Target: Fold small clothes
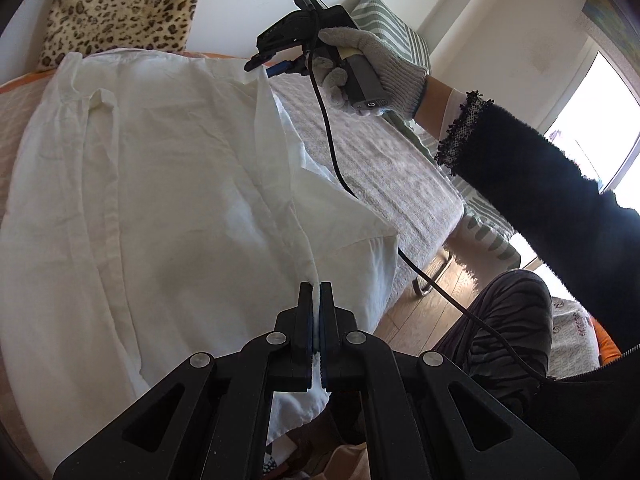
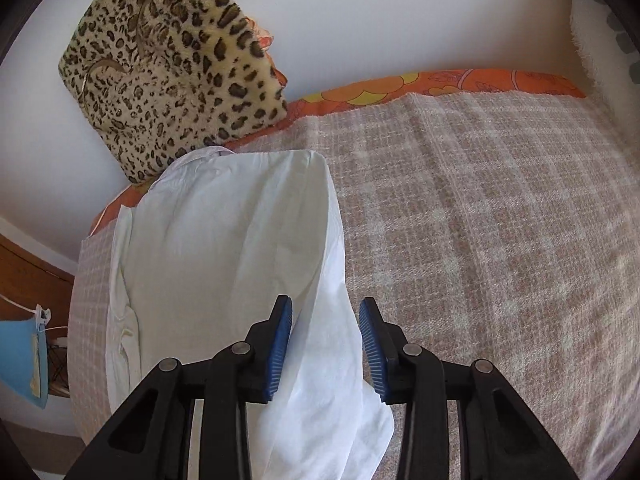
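A white garment (image 1: 160,200) lies spread on the bed, one side folded over toward the middle. My left gripper (image 1: 320,286) is shut on its raised fold edge near the bed's front. My right gripper (image 1: 258,65), held by a gloved hand, is at the far end of the same edge. In the right wrist view the right gripper (image 2: 325,308) is open, its blue pads (image 2: 280,344) either side of the white garment (image 2: 224,248), which passes between them without being clamped.
A leopard-print cushion (image 2: 172,68) leans on the wall at the bed's head. The bed has a beige checked cover (image 2: 500,220) over an orange sheet (image 2: 440,80). A striped blanket (image 1: 400,36), wooden floor (image 1: 432,288) and my knee (image 1: 500,320) lie to the right.
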`<state>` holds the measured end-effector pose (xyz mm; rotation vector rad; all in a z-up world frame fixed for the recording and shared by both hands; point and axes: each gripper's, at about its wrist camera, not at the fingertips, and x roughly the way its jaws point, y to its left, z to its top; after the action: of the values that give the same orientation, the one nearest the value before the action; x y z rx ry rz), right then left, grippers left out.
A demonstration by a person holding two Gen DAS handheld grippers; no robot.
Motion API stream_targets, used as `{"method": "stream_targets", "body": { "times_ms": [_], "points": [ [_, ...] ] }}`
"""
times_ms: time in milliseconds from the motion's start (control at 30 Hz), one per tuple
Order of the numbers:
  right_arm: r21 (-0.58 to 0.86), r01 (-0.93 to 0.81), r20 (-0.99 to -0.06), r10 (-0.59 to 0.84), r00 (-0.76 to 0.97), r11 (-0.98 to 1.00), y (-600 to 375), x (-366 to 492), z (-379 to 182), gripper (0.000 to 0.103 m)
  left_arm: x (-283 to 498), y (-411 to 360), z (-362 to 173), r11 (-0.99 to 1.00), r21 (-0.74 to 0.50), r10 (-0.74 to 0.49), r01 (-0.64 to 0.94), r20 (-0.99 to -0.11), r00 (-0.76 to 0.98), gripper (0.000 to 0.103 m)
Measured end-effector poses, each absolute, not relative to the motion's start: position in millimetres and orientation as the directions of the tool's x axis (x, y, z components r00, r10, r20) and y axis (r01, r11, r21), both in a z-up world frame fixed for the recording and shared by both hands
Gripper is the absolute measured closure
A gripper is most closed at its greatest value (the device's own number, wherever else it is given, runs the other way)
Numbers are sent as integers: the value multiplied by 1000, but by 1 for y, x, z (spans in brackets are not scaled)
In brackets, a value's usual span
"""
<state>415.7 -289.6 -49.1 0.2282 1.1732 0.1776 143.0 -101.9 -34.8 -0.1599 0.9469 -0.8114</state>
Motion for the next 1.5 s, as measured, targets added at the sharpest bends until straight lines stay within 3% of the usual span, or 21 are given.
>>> {"method": "stream_targets", "body": {
  "times_ms": [67, 167, 533, 600, 633, 667, 867, 1133, 1233, 1333, 1500],
  "points": [
    [211, -50, -907, 215, 362, 976, -276, 418, -46, 90, 141, -97, -36, 703, -468, -682, 536, -657, 321, 102],
    [190, -85, -912, 208, 355, 978, -256, 423, -45, 103, 139, -90, -40, 700, -493, -690, 516, -654, 310, 102],
    [134, -130, -928, 170, 331, 982, -188, 450, -69, 103, 137, -82, -66, 674, -606, -727, 423, -647, 231, 102],
    [249, -181, -891, 299, 341, 951, -186, 446, -58, 99, 140, -77, -70, 665, -639, -740, 387, -635, 223, 102],
    [277, -196, -881, 330, 339, 941, -186, 444, -53, 89, 141, -75, -72, 664, -646, -741, 375, -634, 221, 102],
    [287, -198, -874, 341, 347, 937, -188, 440, -47, 68, 141, -73, -73, 665, -650, -742, 369, -633, 222, 102],
    [264, -158, -842, 307, 443, 952, -239, 393, -22, 69, 142, -70, -69, 660, -658, -747, 363, -624, 229, 102],
    [325, -18, -870, 307, 385, 945, -302, 349, -56, 68, 148, -64, -75, 666, -663, -743, 344, -632, 220, 102],
    [384, -4, -863, 360, 354, 923, -304, 347, -68, 74, 152, -61, -74, 671, -654, -737, 350, -636, 226, 102],
    [440, -8, -836, 413, 361, 898, -301, 346, -72, 101, 153, -65, -72, 670, -650, -739, 359, -632, 234, 102],
    [313, -18, -851, 289, 438, 950, -299, 352, -55, 103, 156, -76, -72, 616, -721, -788, 317, -570, 234, 102]
  ]
}}
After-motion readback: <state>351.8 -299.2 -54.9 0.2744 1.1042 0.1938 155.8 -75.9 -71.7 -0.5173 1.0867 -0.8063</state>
